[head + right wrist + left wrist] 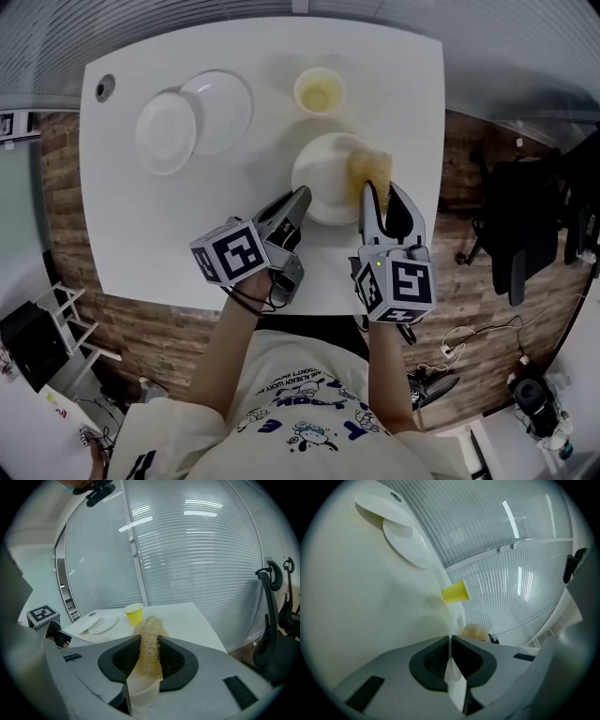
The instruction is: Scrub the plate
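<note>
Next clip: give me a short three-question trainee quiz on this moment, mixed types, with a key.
1. True or false: the left gripper is shut on the rim of the round white plate.
2. What does the right gripper hold? A) yellowish mesh scrubber B) blue sponge C) nothing
3. Fill in: besides that plate and the yellow cup, ___ other white plates lie on the white table.
Key: 1 true; 2 A; 3 two.
</note>
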A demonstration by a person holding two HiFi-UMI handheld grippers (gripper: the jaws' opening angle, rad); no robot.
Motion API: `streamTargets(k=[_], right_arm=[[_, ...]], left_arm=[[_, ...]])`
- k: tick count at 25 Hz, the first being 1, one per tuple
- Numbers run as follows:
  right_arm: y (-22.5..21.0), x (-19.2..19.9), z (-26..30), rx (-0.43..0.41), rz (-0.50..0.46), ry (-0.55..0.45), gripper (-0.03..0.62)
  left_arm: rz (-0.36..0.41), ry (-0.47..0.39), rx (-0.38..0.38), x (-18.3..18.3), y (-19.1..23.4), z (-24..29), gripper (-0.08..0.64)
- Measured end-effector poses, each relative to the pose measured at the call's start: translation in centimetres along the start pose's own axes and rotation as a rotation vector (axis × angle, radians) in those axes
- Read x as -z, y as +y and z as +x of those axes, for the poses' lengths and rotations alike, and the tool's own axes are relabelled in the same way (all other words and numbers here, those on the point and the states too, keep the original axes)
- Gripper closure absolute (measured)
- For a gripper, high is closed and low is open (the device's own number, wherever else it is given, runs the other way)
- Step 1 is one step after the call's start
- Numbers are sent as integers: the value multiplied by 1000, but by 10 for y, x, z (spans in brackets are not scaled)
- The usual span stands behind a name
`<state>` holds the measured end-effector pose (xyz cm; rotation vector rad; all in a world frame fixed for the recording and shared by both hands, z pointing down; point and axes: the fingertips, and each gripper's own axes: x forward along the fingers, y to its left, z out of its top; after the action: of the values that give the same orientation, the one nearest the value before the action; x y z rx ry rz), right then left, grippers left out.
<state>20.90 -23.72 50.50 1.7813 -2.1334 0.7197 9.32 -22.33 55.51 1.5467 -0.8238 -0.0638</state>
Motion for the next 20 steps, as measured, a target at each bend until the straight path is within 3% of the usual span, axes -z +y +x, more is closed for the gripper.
streamTargets(k=[10,20], right_arm=[[7,-33,-23,-3,-34,-75,497],[19,-38,-55,31,-76,-90,497]], left_arm=[[-6,-25,50,2,-24,-21,528],[67,-11,70,16,-43,-50,528]])
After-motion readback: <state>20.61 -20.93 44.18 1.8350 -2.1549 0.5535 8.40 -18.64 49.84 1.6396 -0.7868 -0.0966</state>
